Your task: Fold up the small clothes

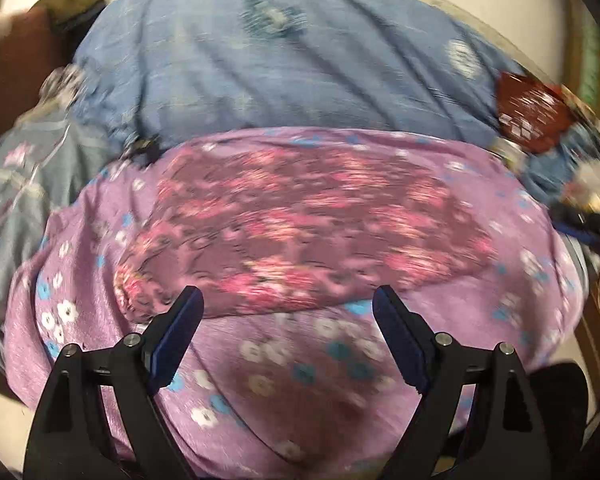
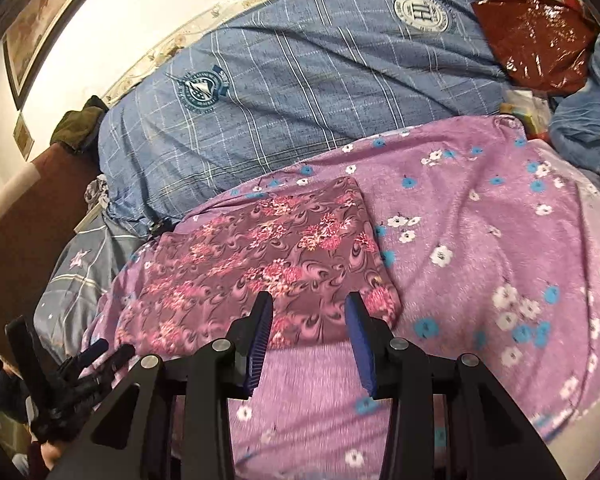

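Cloth (image 2: 268,256), maroon with pink flowers, lies folded flat in one rectangular piece on a purple blanket (image 2: 480,240). That is the only small garment in sight. The blanket carries white and blue flowers and spreads under the cloth on all sides.

Two grippers show. The right gripper (image 2: 310,340) hangs just above the near edge of the cloth, its two blue-padded fingers (image 2: 260,340) spread apart with nothing between them. The left gripper (image 1: 286,336) also stands wide apart and empty, its two fingers (image 1: 180,332) over the near edge of the same cloth (image 1: 300,232); that view is blurred, so whether the tips touch the fabric cannot be told. In the right view the left gripper (image 2: 100,356) appears once more at the lower left, beside the blanket's edge.

Behind the blanket (image 1: 300,380) lies one blue checked quilt (image 2: 300,80) with two round emblems printed on it. One shiny red bag (image 2: 536,44) rests on the quilt's far right corner. One grey-blue sheet (image 2: 80,276) with a star shows at the left, below the quilt. One framed picture (image 2: 40,20) hangs on the wall at the upper left.
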Demonstrator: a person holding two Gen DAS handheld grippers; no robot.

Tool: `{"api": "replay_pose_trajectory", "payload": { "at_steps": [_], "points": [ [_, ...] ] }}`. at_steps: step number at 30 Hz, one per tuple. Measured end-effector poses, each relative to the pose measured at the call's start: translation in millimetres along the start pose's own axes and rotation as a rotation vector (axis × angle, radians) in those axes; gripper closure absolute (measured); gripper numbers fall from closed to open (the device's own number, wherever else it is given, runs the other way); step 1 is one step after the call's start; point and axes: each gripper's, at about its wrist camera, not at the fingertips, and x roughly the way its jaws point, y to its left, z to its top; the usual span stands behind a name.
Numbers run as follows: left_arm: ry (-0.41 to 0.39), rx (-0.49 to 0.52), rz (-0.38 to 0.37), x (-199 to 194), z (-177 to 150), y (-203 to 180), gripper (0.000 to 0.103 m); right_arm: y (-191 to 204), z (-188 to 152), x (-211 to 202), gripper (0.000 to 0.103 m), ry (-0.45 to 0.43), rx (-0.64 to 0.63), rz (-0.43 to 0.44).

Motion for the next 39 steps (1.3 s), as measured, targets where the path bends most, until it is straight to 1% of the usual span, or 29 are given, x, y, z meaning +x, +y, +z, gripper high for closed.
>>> {"api": "replay_pose_trajectory", "payload": {
  "at_steps": [3, 6, 8, 10, 13, 15, 17, 19, 21, 25, 29, 32, 33, 35, 36, 38, 39],
  "points": [
    [-0.042, 0.069, -0.050, -30, 10, -28, 0.016, 3, 0, -35, 0.063, -0.053, 0.013, 0.006],
    [-0.078, 0.141, -0.077, -53, 19, -56, 0.015, 3, 2, -72, 0.063, -0.102, 0.030, 0.020],
    [-0.120, 0.204, -0.092, -70, 26, -78, 0.015, 2, 1, -102, 0.060, -0.151, 0.016, 0.002],
    [-0.153, 0.245, -0.107, -83, 34, -94, 0.015, -1, -1, -127, 0.059, -0.190, 0.002, -0.027],
    [-0.209, 0.261, -0.130, -105, 46, -110, 0.015, -8, -2, -152, 0.058, -0.234, 0.001, -0.050],
    [-0.235, 0.249, -0.152, -117, 50, -111, 0.011, -14, -1, -163, 0.057, -0.258, 0.011, -0.049],
    [-0.260, 0.230, -0.162, -127, 52, -108, 0.000, -20, 0, -165, 0.057, -0.263, 0.028, -0.035],
    [-0.298, 0.216, -0.146, -135, 52, -103, 0.000, -22, 1, -163, 0.057, -0.257, 0.040, -0.013],
    [-0.313, 0.214, -0.110, -138, 53, -99, 0.000, -20, 1, -159, 0.057, -0.253, 0.029, 0.003],
    [-0.315, 0.191, -0.059, -138, 59, -85, 0.000, -11, 2, -149, 0.057, -0.246, -0.006, 0.027],
    [-0.309, 0.147, -0.013, -134, 62, -68, 0.000, -9, 6, -136, 0.057, -0.235, 0.002, 0.065],
    [-0.287, 0.104, 0.003, -128, 59, -53, 0.000, -5, 9, -124, 0.057, -0.222, 0.003, 0.092],
    [-0.283, 0.094, 0.018, -124, 56, -45, 0.000, -3, 10, -120, 0.057, -0.218, 0.002, 0.102],
    [-0.272, 0.091, 0.073, -113, 49, -33, 0.000, 1, 11, -111, 0.057, -0.213, -0.001, 0.122],
    [-0.249, 0.083, 0.106, -103, 45, -25, 0.000, 4, 10, -104, 0.057, -0.208, -0.006, 0.130],
    [-0.193, 0.047, 0.126, -84, 43, -5, 0.000, 9, 9, -89, 0.061, -0.187, -0.026, 0.125],
    [-0.158, 0.004, 0.149, -69, 42, 12, 0.000, 12, 8, -78, 0.062, -0.167, -0.043, 0.108]
  ]
}}
